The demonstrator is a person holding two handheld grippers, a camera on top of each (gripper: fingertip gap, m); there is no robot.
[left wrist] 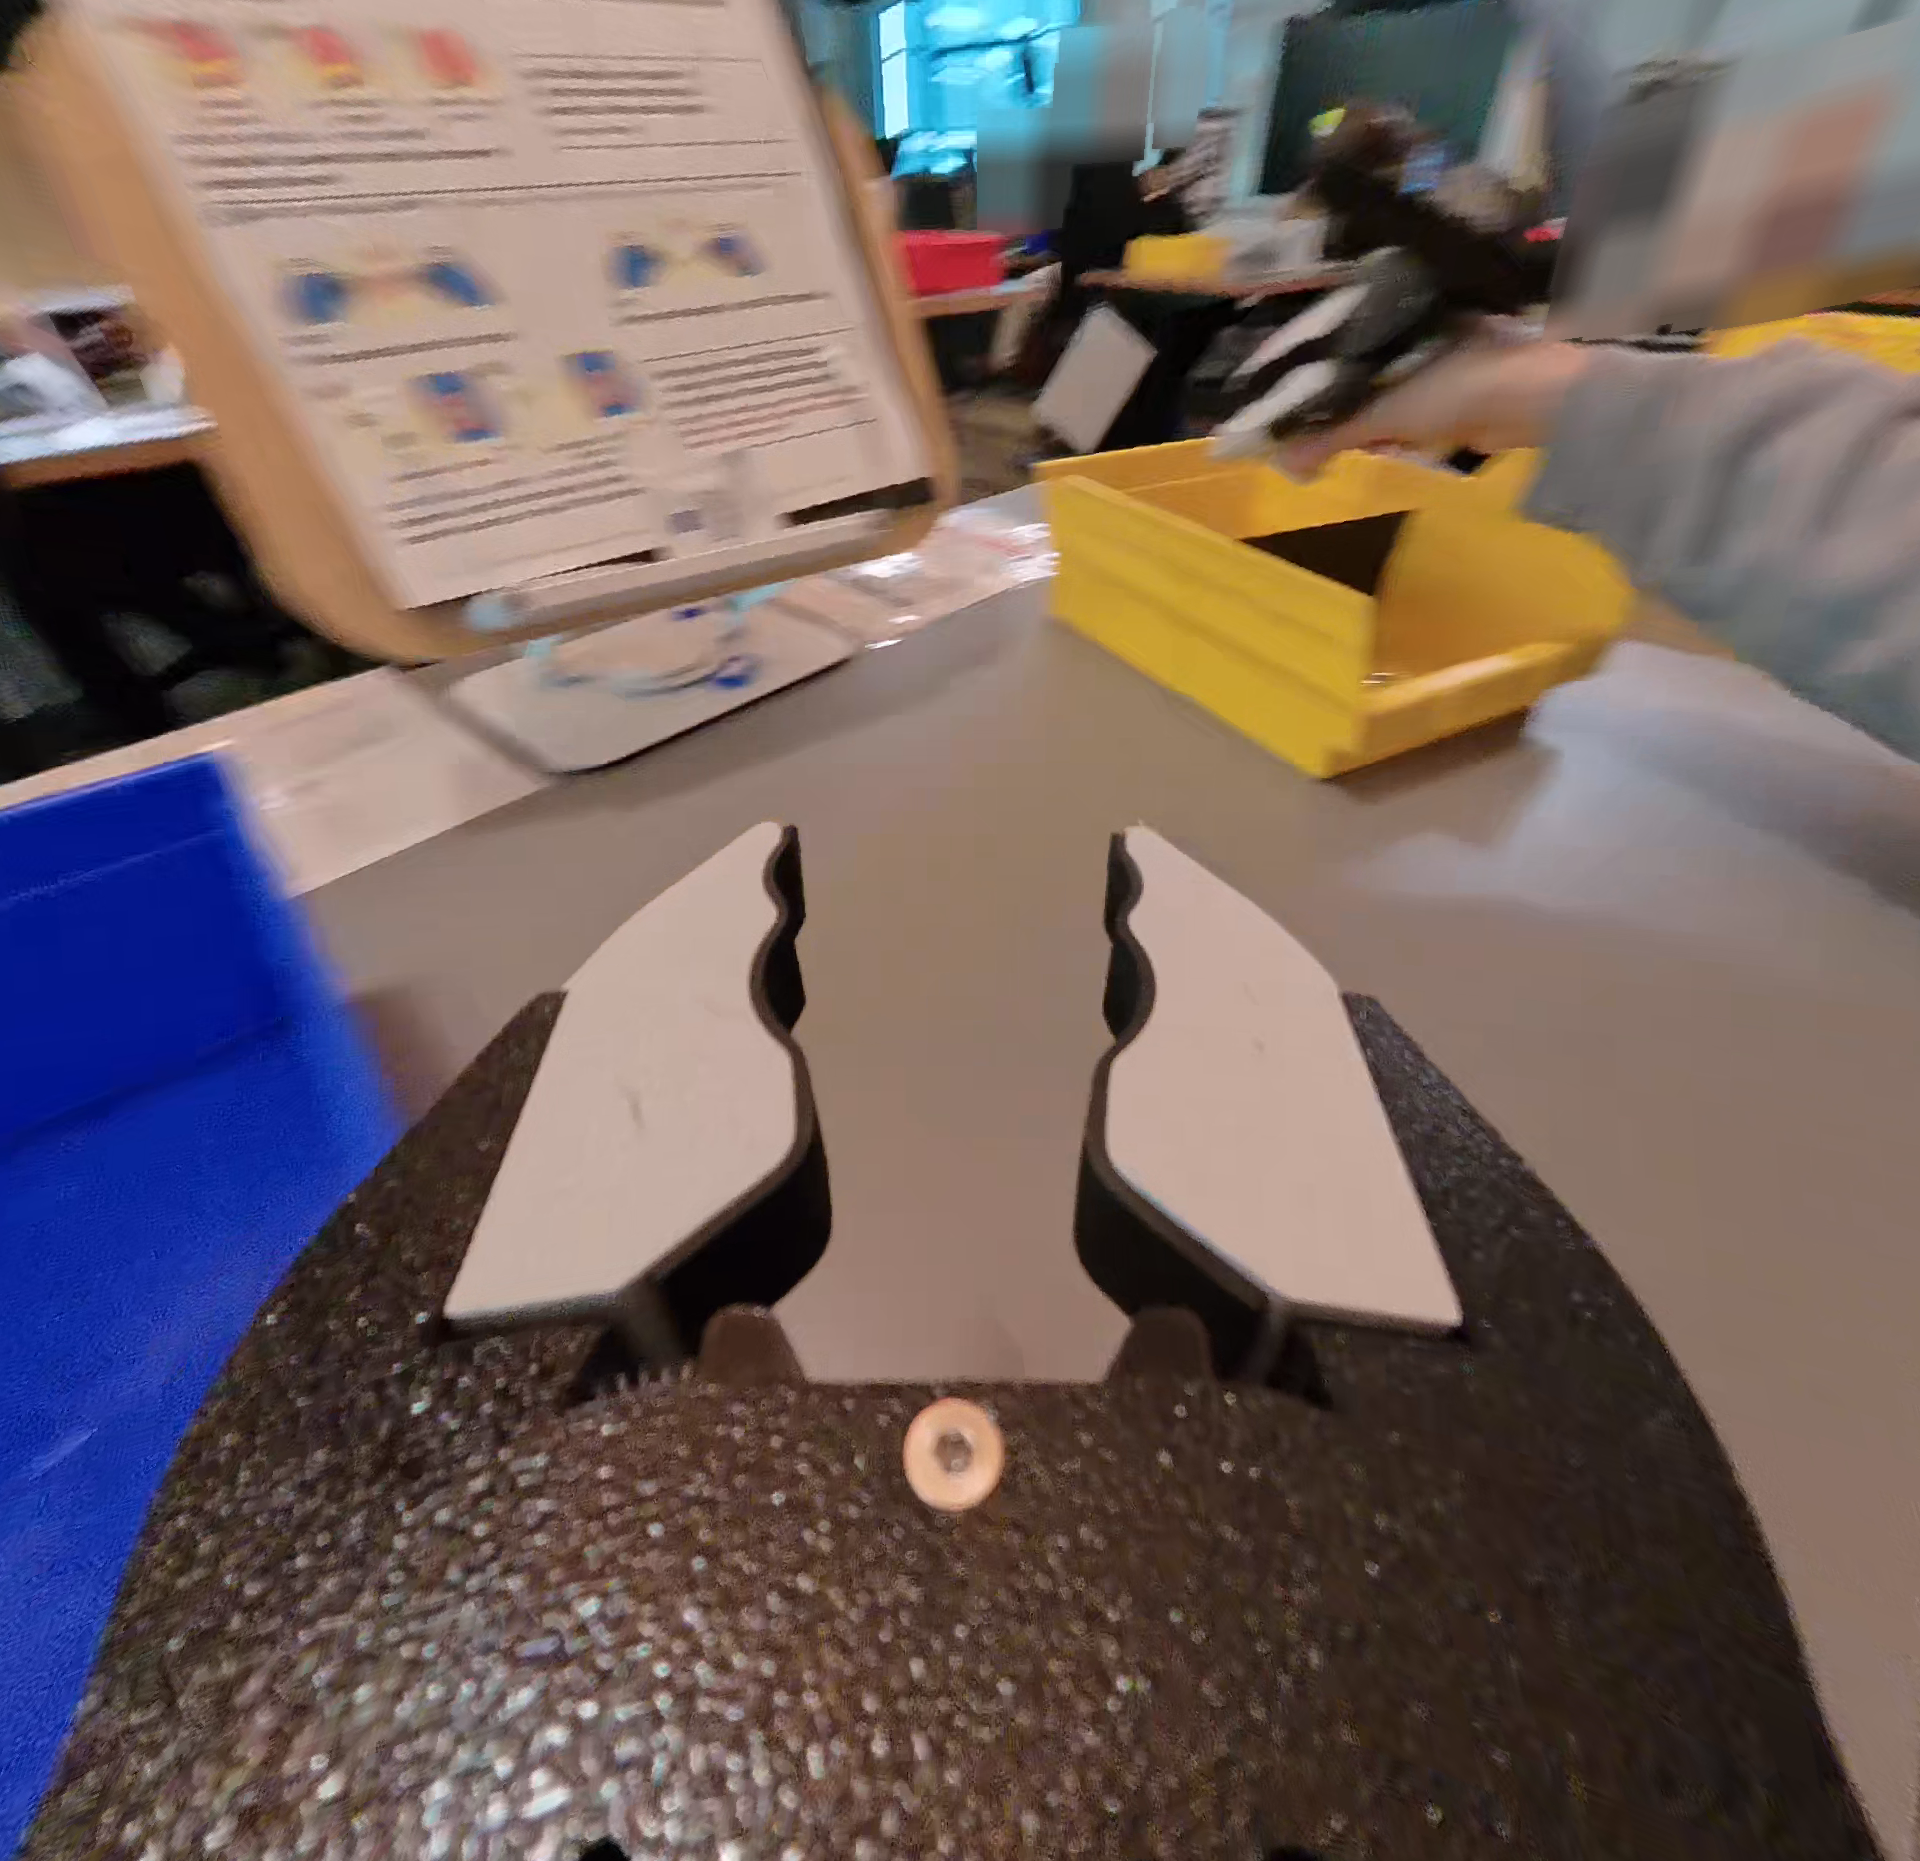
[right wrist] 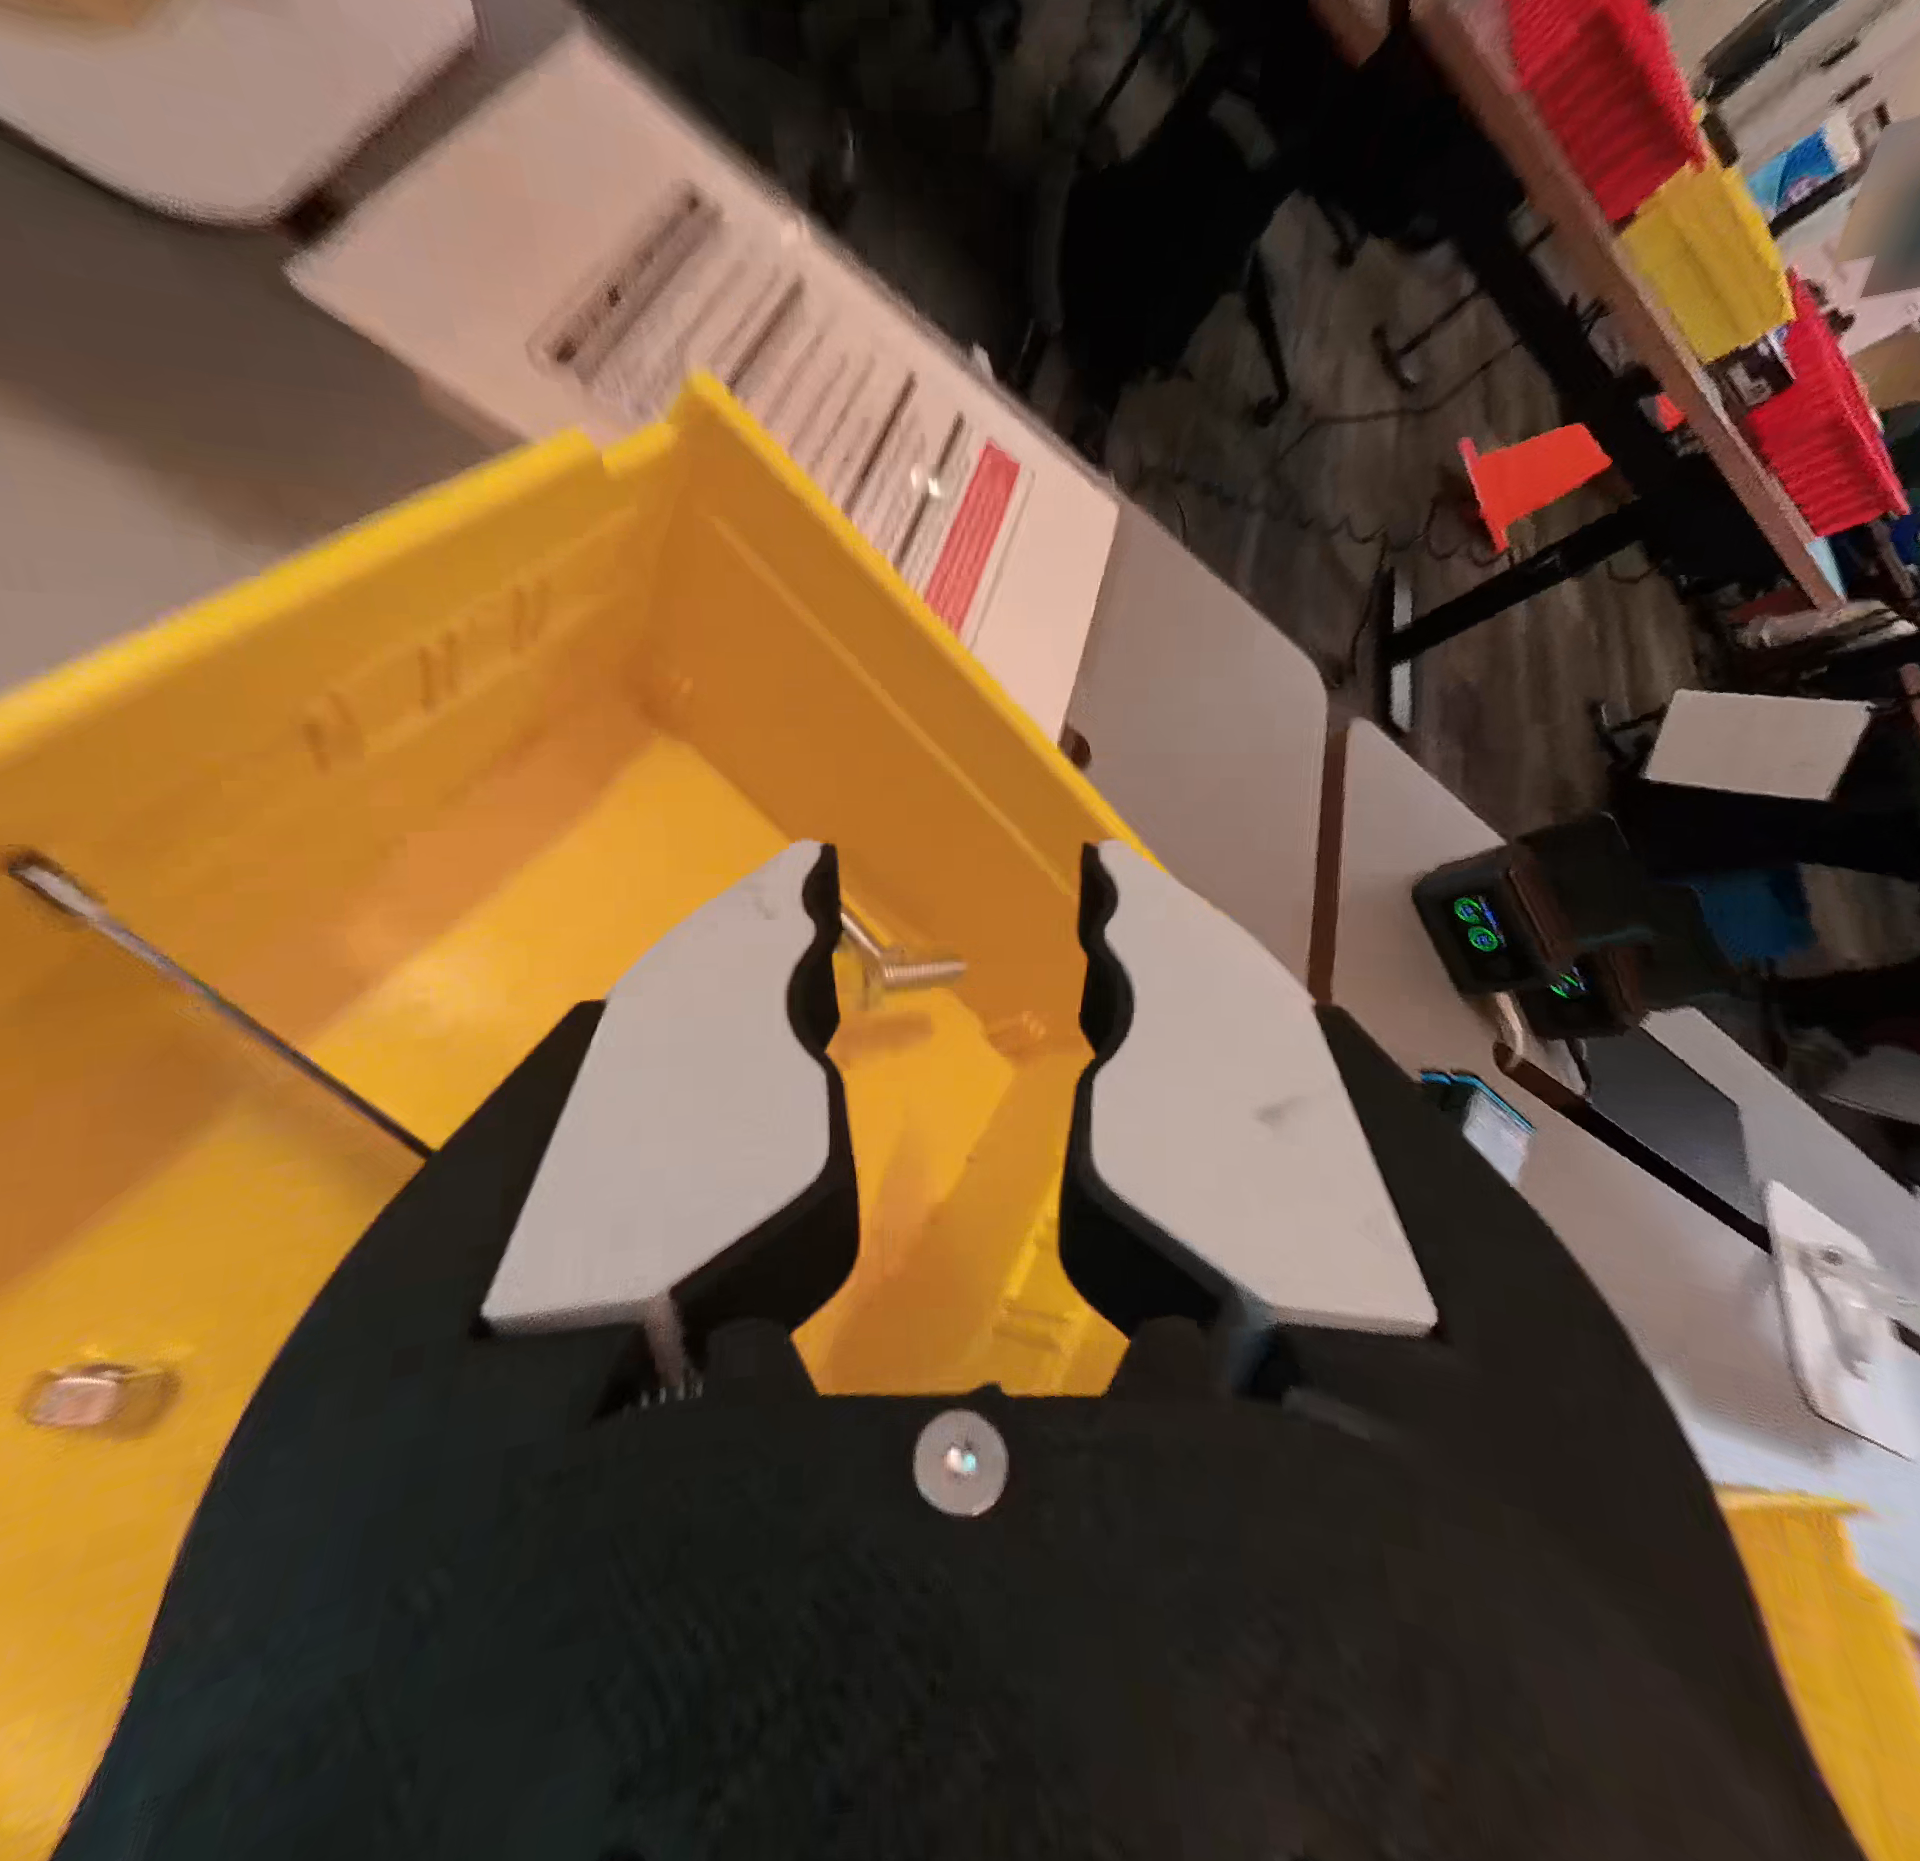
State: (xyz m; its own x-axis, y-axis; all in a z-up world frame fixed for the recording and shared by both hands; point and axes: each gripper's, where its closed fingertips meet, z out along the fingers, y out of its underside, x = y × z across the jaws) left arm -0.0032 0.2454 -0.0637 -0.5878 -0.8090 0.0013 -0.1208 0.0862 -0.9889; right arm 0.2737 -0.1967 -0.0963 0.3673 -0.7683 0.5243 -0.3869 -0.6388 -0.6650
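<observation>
Left wrist view: the left hand-held gripper [left wrist: 956,845] stands wide and bare above the grey counter [left wrist: 987,731]; a blue bin [left wrist: 156,1084] sits at its left, a yellow bin [left wrist: 1226,616] ahead right. Right wrist view: the right hand-held gripper [right wrist: 956,855] gapes over that yellow bin [right wrist: 468,689]; a bolt [right wrist: 914,972] lies loose between its fingers, unpressed.

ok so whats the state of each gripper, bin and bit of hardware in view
left gripper: open, bare, over grey table
right gripper: open, over yellow plastic bin
silver metal bolt: loose in that bin
blue plastic bin: contents hidden
</observation>
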